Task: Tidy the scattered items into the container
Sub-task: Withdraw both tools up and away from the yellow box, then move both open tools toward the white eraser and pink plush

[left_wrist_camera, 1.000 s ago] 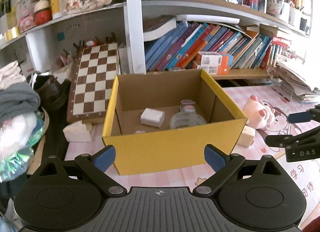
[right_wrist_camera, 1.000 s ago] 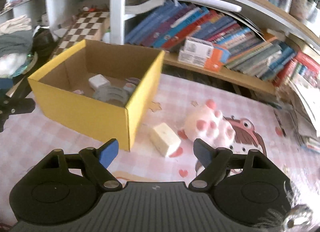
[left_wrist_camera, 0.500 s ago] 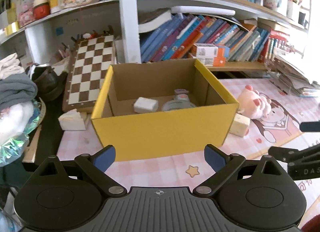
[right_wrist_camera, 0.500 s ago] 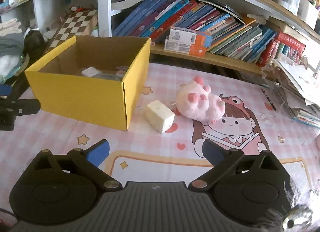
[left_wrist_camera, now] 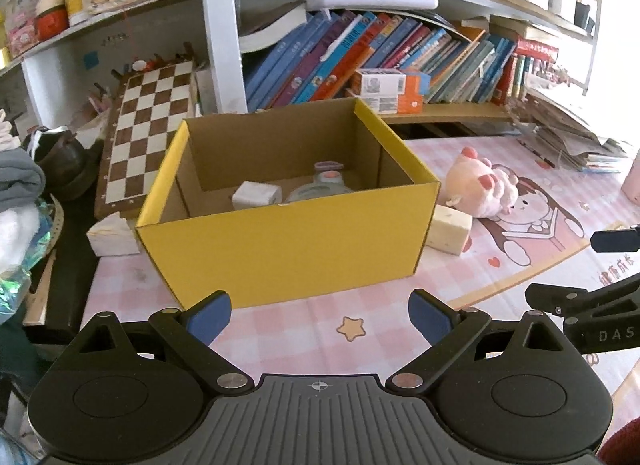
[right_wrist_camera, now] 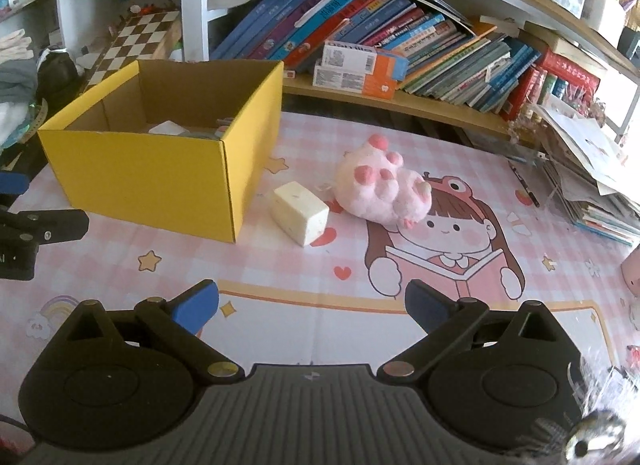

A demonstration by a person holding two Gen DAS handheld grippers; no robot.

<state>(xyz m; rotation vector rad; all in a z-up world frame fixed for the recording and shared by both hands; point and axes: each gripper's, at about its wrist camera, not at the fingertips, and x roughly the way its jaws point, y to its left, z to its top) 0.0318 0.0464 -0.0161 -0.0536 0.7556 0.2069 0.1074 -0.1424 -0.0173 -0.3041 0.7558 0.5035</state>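
Yellow cardboard box (left_wrist_camera: 288,241) now sits farther from both cameras than a second ago: the left gripper (left_wrist_camera: 320,311) and right gripper (right_wrist_camera: 312,301) have drawn back and low over the pink mat (right_wrist_camera: 280,293), each with jaws spread wide and nothing between them. That retreat reads as a pause between items, not a carry. Inside the box lie a white block (left_wrist_camera: 256,195) and a grey roll-like item (left_wrist_camera: 320,189), the latter only partly visible over the wall. Outside it, a cream foam block (right_wrist_camera: 299,212) lies just beside the box's right corner, with a pink plush pig (right_wrist_camera: 380,189) close behind it; both seem left to gather, so tidying looks incomplete.
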